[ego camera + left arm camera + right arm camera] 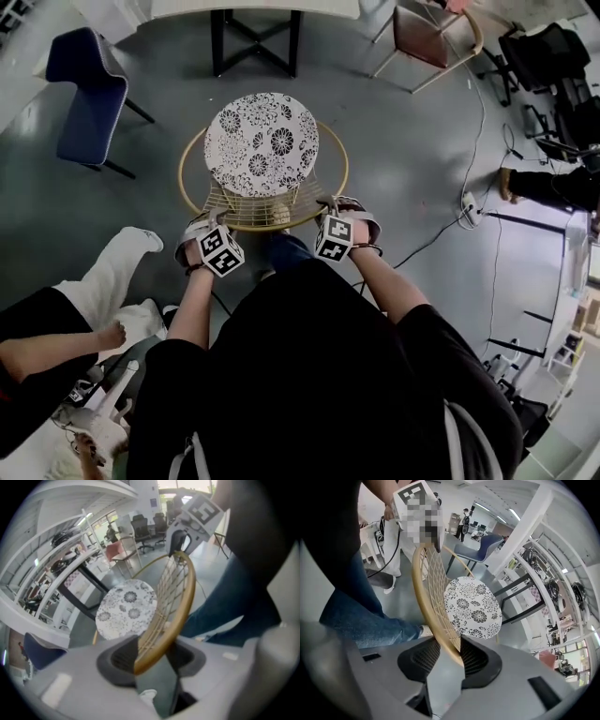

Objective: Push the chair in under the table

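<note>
A round rattan chair with a black-and-white floral cushion stands in front of me, facing a white table on black legs at the top of the head view. My left gripper and right gripper both point steeply down onto the chair's golden back rim, one at each side. In the left gripper view the rim runs between the pads of the left gripper, which close on it. The right gripper view shows the rim likewise pinched by the right gripper.
A blue chair stands at the far left and a pink one at the far right of the table. Another person in white trousers sits close at my left. A power strip and cables lie on the floor to the right.
</note>
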The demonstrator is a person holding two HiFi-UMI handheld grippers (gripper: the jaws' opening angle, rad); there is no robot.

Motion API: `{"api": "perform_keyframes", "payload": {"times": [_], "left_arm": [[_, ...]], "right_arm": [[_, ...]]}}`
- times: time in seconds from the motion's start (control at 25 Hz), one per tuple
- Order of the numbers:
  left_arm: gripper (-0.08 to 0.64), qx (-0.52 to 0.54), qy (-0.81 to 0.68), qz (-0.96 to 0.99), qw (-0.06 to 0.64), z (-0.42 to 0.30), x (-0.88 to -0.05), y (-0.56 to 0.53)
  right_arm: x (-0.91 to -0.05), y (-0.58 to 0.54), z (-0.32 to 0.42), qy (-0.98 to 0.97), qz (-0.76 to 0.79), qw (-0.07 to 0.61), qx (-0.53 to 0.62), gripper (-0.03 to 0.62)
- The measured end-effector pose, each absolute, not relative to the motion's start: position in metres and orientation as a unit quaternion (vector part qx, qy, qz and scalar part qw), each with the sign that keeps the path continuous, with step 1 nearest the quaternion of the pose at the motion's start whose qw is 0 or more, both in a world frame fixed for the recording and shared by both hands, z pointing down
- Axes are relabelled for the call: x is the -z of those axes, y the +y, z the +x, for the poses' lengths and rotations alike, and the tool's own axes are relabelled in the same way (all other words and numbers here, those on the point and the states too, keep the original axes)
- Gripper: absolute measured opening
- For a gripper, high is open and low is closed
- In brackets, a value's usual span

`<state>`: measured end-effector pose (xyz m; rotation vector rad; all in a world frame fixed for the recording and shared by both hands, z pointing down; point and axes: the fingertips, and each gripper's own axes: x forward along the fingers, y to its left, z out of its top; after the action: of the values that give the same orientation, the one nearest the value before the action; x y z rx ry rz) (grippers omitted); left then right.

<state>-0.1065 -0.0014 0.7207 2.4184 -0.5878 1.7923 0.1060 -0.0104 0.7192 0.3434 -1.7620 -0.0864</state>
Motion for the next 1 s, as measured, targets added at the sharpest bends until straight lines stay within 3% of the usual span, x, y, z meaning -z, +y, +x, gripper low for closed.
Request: {"api": "perform_keyframes", "payload": {"times": [1.0], "left_arm": [[0.193, -0.615, -0.2, 0.76, 0.064, -0.119, -0.726, -0.113]], "right_arm": [[-0.726, -0.124, 0.101, -0.772, 0.133, 0.62, 0.043, 0.129]]}}
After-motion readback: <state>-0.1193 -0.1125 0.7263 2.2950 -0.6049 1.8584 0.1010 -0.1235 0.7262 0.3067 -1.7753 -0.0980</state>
